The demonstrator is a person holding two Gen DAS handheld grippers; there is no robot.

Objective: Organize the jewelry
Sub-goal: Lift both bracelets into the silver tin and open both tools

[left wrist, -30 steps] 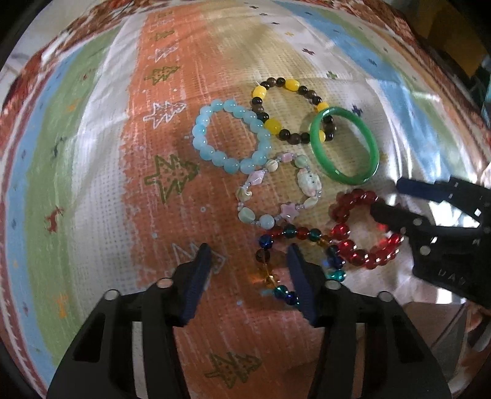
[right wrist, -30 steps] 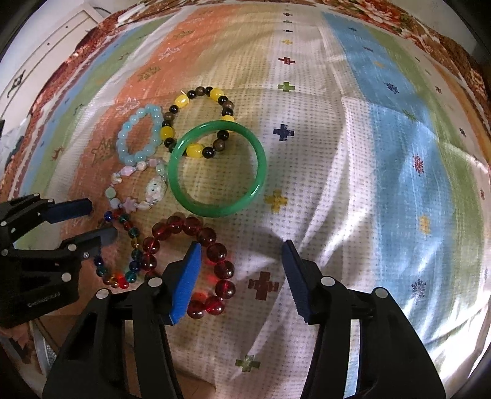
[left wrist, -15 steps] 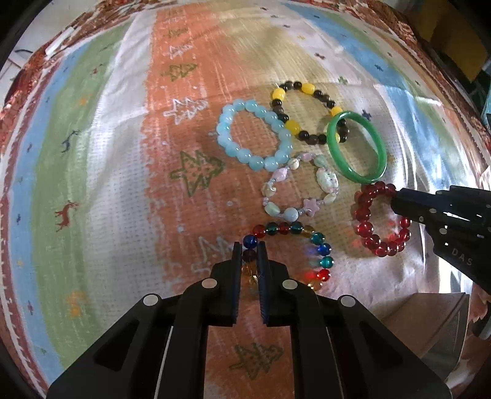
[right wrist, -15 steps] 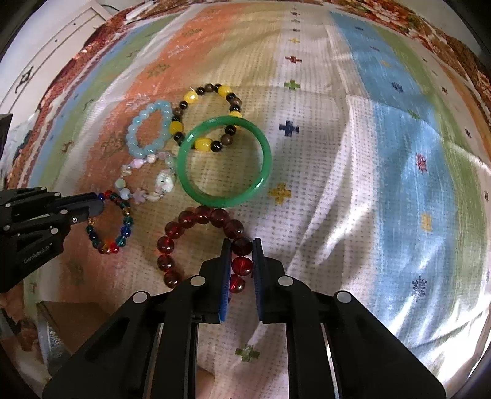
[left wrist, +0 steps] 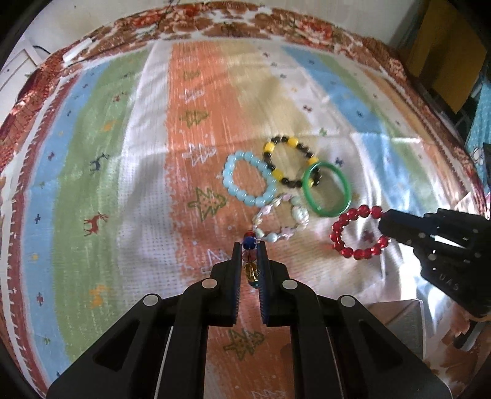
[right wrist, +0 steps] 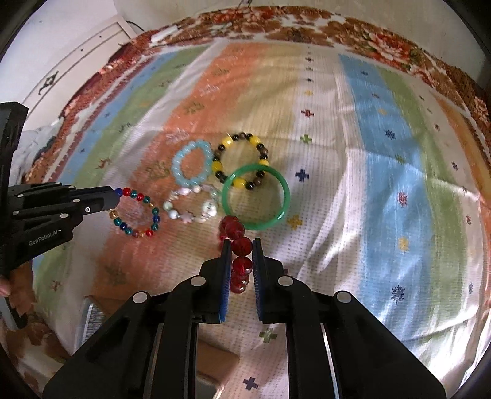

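Observation:
My left gripper (left wrist: 249,245) is shut on the multicoloured bead bracelet (left wrist: 249,257), which hangs lifted off the cloth; it also shows in the right wrist view (right wrist: 135,211). My right gripper (right wrist: 239,242) is shut on the red bead bracelet (right wrist: 241,254), also seen lifted in the left wrist view (left wrist: 357,233). On the striped cloth lie a light blue bead bracelet (left wrist: 248,178), a yellow and black bead bracelet (left wrist: 290,161), a green bangle (left wrist: 326,188) and a pale shell bracelet (left wrist: 280,222).
The striped patterned cloth (left wrist: 122,184) covers the surface, with a floral border (left wrist: 214,24) at the far edge. A brown box edge (right wrist: 211,359) shows under my right gripper. A grey object (left wrist: 402,319) lies at the near right.
Both grippers closed on their bracelets and then lifted them up and back from the cloth. The other bracelets have not moved.

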